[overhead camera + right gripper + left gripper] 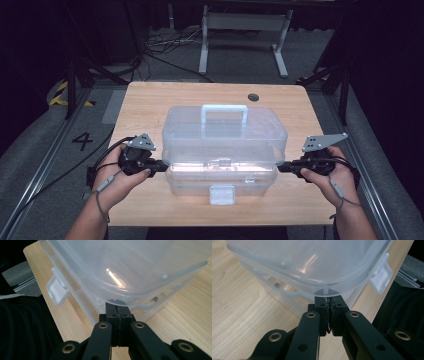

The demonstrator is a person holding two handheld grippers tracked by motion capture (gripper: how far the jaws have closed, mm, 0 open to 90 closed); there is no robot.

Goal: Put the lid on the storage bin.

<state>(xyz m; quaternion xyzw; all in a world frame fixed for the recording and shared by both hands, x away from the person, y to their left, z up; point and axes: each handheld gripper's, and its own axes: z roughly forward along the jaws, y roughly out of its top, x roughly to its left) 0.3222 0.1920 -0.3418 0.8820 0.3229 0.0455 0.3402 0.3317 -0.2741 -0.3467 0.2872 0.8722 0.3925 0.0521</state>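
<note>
A clear box with a white handle sits mid-surface, its latch toward the person. The left gripper and right gripper meet its two ends under the lid rim, fingers pressed together, nothing between them.

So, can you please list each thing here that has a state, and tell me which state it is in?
Clear plastic box: standing on the table, lid raised a little off the base.
Front latch: undone, hanging down.
Carry handle: standing upright on the lid.
Left gripper: shut, tips tucked under the lid's left rim.
Right gripper: shut, tips tucked under the lid's right rim.
</note>
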